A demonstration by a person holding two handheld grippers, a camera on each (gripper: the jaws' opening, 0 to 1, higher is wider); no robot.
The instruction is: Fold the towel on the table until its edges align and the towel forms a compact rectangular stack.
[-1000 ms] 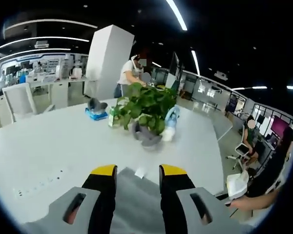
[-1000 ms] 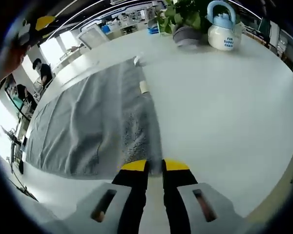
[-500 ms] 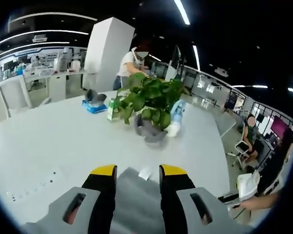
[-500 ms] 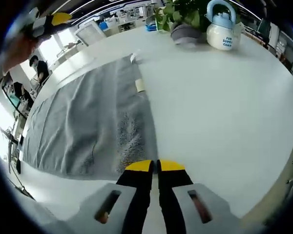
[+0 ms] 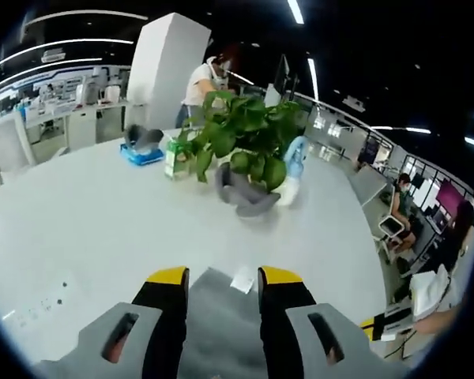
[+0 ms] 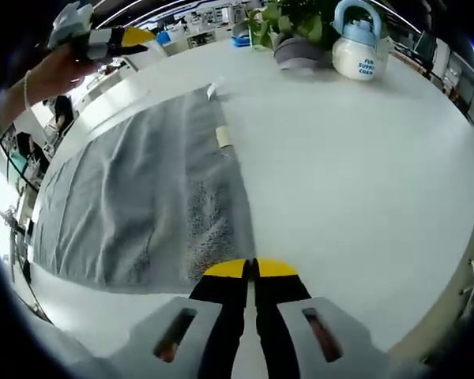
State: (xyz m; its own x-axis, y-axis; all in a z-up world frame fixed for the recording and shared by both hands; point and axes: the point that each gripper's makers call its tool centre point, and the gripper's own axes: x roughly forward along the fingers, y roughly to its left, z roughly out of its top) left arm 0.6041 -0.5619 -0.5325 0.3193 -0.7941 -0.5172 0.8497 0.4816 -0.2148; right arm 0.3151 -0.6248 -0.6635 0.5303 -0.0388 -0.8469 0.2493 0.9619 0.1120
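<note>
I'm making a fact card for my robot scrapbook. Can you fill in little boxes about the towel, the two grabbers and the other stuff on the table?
towel: grey towel, spread flat, not folded
table: white table
right gripper: right gripper, fingers pinched shut on the towel's near edge
left gripper: left gripper, fingers open, towel corner between them
plant: green potted plant, beyond the towel
jug: white jug, blue lid, beside the plant

The left gripper (image 5: 221, 278) stood with its yellow-tipped jaws apart, the grey towel (image 5: 220, 316) lying between them with its white label (image 5: 242, 279) just ahead. Farther ahead on the white table (image 5: 87, 221) sat a potted plant (image 5: 241, 154), a pale blue bottle (image 5: 293, 170) touching its right side.
</note>
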